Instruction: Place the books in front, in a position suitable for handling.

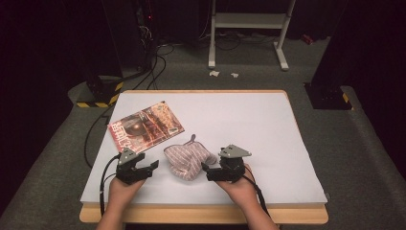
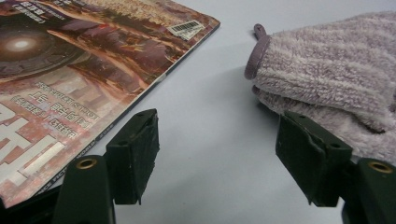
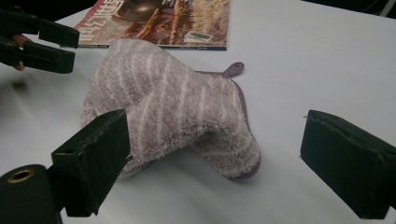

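Both grippers sit near the tabletop's front edge, left gripper [image 1: 152, 166] and right gripper [image 1: 207, 171] each wide open, empty. Between them lies the striped towel [image 1: 187, 160], partly folded, bunched; folding looks unfinished. Beyond, toward the far-left corner, a magazine [image 1: 146, 127] lies untouched.

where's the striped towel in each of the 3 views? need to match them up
High view: towel low centre, between the left gripper and the right gripper.
Left gripper view: right side, behind the right-hand jaw.
Right gripper view: centre, a little left, beyond the jaws.
Shared landmark: the magazine, just past the towel.
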`<state>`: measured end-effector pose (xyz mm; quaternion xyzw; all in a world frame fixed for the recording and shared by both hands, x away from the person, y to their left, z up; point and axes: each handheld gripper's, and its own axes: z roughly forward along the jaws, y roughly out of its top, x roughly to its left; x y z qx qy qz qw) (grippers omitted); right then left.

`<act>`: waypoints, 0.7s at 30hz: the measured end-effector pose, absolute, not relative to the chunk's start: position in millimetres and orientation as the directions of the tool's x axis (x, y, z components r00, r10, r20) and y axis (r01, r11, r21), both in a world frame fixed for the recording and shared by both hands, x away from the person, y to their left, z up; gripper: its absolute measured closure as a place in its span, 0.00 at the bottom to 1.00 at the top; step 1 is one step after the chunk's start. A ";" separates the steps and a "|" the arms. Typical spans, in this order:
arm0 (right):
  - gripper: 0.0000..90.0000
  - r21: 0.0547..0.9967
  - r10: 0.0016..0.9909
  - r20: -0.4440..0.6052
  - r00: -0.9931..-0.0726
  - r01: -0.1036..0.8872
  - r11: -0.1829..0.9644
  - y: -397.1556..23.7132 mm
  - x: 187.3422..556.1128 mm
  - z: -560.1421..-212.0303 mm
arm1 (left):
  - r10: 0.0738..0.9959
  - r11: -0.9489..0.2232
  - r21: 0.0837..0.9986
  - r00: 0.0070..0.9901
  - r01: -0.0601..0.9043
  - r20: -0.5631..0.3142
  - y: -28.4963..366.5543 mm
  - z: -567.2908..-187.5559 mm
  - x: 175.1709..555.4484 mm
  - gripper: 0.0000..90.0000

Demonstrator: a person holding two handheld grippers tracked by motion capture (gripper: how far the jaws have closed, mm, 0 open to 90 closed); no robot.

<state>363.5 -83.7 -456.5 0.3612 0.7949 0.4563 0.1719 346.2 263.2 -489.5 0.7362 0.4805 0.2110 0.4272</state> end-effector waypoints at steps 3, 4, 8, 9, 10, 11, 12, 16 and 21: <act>0.11 0.850 0.727 0.064 -0.684 0.419 0.319 -79.1 365.7 -452.0 | 0.886 -0.175 0.834 0.453 0.523 -0.097 262.5 -489.1 346.2 0.34; 0.11 0.850 0.727 0.064 -0.684 0.419 0.319 -79.1 365.7 -452.0 | 0.886 -0.175 0.834 0.453 0.523 -0.097 262.5 -489.1 346.2 0.34; 0.12 0.850 0.725 0.065 -0.686 0.418 0.320 -75.8 367.5 -449.3 | 0.885 -0.173 0.836 0.455 0.521 -0.100 261.9 -488.6 345.5 0.35; 0.12 0.850 0.723 0.066 -0.688 0.418 0.320 -75.1 367.8 -449.1 | 0.884 -0.175 0.836 0.456 0.520 -0.098 261.8 -488.7 345.4 0.35; 0.12 0.849 0.723 0.069 -0.687 0.421 0.319 -74.1 367.9 -448.9 | 0.884 -0.178 0.836 0.457 0.520 -0.097 261.7 -488.7 345.4 0.35; 0.13 0.849 0.720 0.073 -0.690 0.421 0.318 -72.1 367.8 -449.2 | 0.884 -0.180 0.836 0.458 0.519 -0.094 261.7 -488.7 345.4 0.35; 0.13 0.849 0.720 0.073 -0.690 0.421 0.318 -72.1 367.8 -449.2 | 0.884 -0.181 0.836 0.458 0.518 -0.092 261.6 -488.7 345.4 0.35; 0.17 0.843 0.709 0.075 -0.701 0.424 0.330 -66.5 367.9 -451.7 | 0.882 -0.186 0.831 0.462 0.525 -0.095 262.2 -489.2 345.3 0.36; 0.17 0.836 0.701 0.098 -0.706 0.441 0.327 -60.2 371.2 -454.7 | 0.882 -0.194 0.824 0.463 0.531 -0.091 265.1 -490.4 343.6 0.37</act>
